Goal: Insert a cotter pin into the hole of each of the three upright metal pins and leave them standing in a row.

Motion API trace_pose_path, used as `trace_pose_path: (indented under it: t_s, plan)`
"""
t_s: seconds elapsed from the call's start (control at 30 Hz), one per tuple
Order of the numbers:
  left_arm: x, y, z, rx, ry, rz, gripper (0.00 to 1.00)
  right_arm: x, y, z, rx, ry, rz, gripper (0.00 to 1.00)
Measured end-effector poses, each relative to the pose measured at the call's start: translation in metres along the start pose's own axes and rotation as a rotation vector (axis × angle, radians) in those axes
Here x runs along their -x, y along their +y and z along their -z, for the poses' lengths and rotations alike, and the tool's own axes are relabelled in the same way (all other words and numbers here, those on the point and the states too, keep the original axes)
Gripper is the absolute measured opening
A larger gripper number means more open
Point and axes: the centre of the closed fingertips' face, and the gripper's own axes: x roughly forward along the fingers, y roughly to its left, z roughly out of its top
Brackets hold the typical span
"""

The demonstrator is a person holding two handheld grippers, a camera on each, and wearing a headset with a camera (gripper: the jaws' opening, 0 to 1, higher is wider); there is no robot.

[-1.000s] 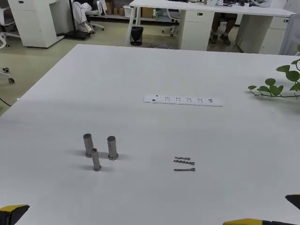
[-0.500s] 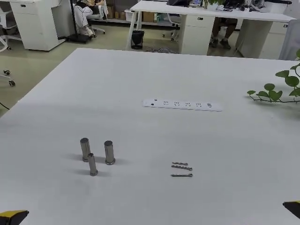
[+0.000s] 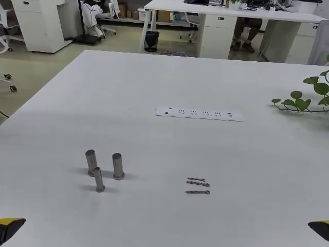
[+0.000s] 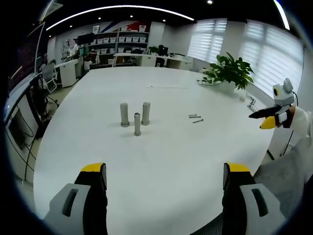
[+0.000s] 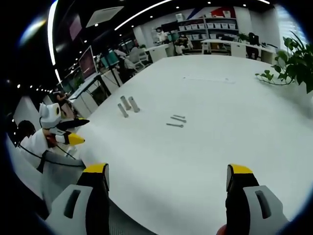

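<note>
Head view: three metal pins point(image 3: 102, 170) stand clustered at left on the tabletop point(image 3: 205, 77); three cotter pins point(image 3: 198, 186) lie right of them, none inserted. Left gripper view: my left gripper point(image 4: 165, 170) gapes wide, empty. Right gripper view: my right gripper point(image 5: 167, 171) likewise; next, probably, it must reach a cotter pin.

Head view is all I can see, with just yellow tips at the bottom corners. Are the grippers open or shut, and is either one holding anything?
Observer: The left gripper is open, jaws wide apart, with nothing between them.
Operator: And the other one?
Observer: The right gripper is open too, and empty.
Operator: That leafy sprig at my right edge, is it a loose cutting?
Observer: Probably not. The left gripper view shows a whole bushy plant standing at that side of the table.
</note>
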Motion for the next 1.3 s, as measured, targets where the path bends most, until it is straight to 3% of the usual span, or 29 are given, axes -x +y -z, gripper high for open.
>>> trace_pose_path:
  t_s: [0.2,0.3,0.7,0.93,1.13,1.3]
  plan:
    - [-0.010,-0.007,-0.011,-0.004,-0.042,0.041,0.99,-0.005,0.000,-0.003,0.032,0.020,0.004,0.98]
    - [-0.018,-0.007,-0.014,-0.004,-0.044,0.052,0.99,-0.008,0.000,-0.006,0.026,0.020,-0.005,0.98]
    - [-0.051,0.006,-0.039,-0.025,-0.072,0.056,0.98,-0.017,-0.008,-0.008,0.010,0.037,0.025,0.98]
    - [-0.070,0.015,-0.050,-0.052,-0.075,0.060,0.92,-0.022,-0.010,-0.003,0.006,0.062,0.023,0.98]
    - [-0.085,0.021,-0.057,-0.058,-0.086,0.092,0.77,-0.024,-0.010,-0.001,0.010,0.079,0.024,0.98]
    - [-0.095,0.031,-0.062,-0.092,-0.096,0.078,0.70,-0.025,-0.009,0.004,0.002,0.092,0.021,0.98]
